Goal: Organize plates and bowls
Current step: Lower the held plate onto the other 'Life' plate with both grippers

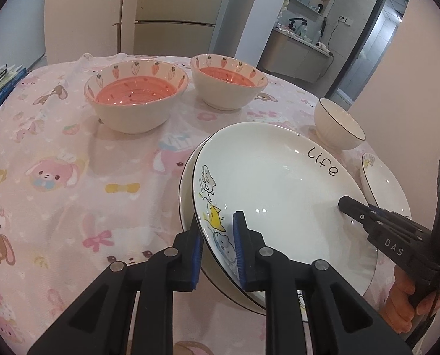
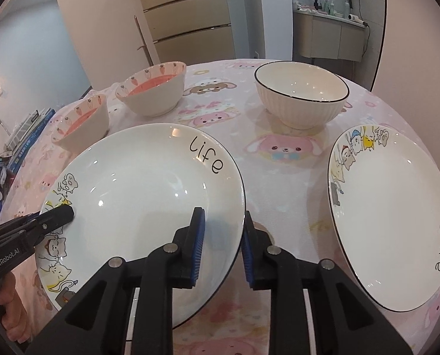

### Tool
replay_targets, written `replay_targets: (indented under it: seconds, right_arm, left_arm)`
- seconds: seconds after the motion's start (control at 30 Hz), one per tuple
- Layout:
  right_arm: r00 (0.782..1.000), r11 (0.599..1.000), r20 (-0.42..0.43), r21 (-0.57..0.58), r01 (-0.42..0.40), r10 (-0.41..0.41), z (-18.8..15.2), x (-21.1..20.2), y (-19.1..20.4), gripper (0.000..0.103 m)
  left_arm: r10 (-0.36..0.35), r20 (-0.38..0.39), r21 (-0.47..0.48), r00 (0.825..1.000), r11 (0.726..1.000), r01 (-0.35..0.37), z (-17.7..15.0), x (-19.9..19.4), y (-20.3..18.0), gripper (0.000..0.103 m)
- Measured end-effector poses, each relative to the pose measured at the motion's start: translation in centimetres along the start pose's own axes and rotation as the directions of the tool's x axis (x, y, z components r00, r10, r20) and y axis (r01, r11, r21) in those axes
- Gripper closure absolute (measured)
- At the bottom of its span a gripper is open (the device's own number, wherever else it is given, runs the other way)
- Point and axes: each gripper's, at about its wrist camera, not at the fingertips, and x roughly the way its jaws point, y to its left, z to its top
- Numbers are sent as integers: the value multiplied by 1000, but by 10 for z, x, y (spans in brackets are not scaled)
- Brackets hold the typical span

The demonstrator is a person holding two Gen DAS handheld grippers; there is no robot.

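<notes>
glossy round plate [image 1: 273, 189] lies on a second plate [image 1: 187, 189], soft tablecloth [image 1: 72, 153].

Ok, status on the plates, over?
Left gripper and right gripper astride top plate's rim, opposite sides; grip unclear. Top plate offset on lower plate. Third plate, white bowl stand clear.

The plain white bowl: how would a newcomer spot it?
On the pink cartoon tablecloth, look past the two cat plates. The plain white bowl stands alone there, ribbed outside with a thin black rim, unlike the carrot-patterned bowls with pink insides.
</notes>
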Motion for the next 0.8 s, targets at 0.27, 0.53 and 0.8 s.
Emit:
replay_targets:
  seconds: [0.27, 0.53, 0.8]
  right_arm:
    - [1000, 999, 16, 34, -10, 10, -2, 1, -1, 81]
    - [999, 1000, 43, 22, 21, -22, -12, -10, 4, 81]
    - [1000, 997, 30, 73, 1, -3, -1, 3, -2, 82]
  left_arm:
    - [1, 5, 2, 1000, 1000, -1, 0, -2, 1, 84]
    - [8, -15, 12, 1000, 1000, -8, -1, -6, -3, 84]
    - [7, -6, 9, 1000, 1000, -7, 1, -3, -2, 82]
